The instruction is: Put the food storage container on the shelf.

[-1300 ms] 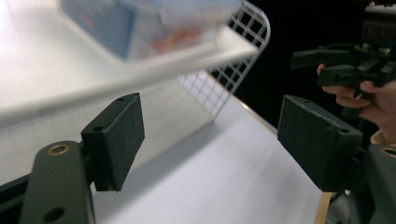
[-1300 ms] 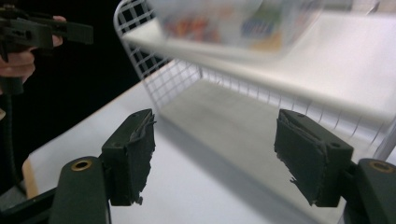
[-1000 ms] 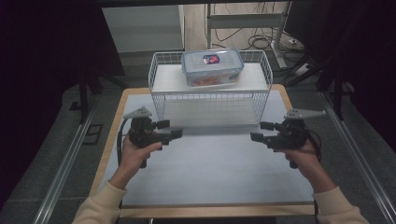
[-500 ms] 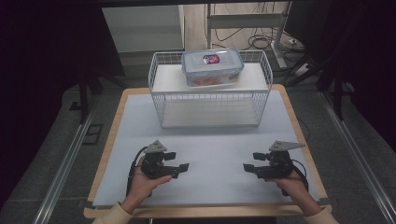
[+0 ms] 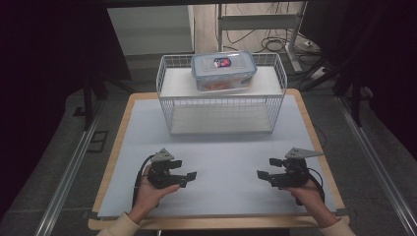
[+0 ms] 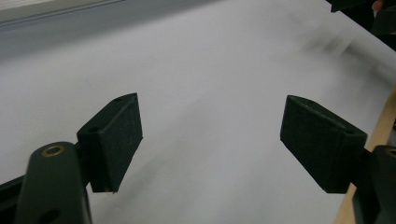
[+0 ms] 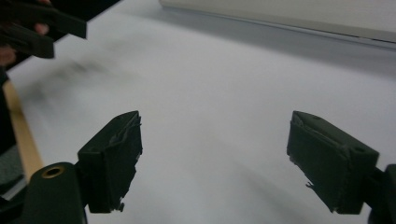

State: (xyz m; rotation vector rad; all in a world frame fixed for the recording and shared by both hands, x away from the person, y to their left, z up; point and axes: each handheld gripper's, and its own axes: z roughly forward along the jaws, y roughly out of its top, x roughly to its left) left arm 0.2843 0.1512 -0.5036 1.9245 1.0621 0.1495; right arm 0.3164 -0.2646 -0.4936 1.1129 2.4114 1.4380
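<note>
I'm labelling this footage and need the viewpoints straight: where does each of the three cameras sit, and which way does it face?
High view: above the near side, looking forward and down on the white-covered wooden table, the white wire basket and the clear lidded plastic box; both hands, the left gripper and the right gripper show.
Left gripper view: on the left gripper, facing across the table; its open jaws show.
Right gripper view: on the right gripper, open jaws likewise.
Shared: each gripper view catches the other gripper in an upper corner.

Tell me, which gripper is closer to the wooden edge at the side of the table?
The right gripper. It sits near the table's right wooden edge, while the left gripper is farther in from its own side, over the white sheet.
</note>
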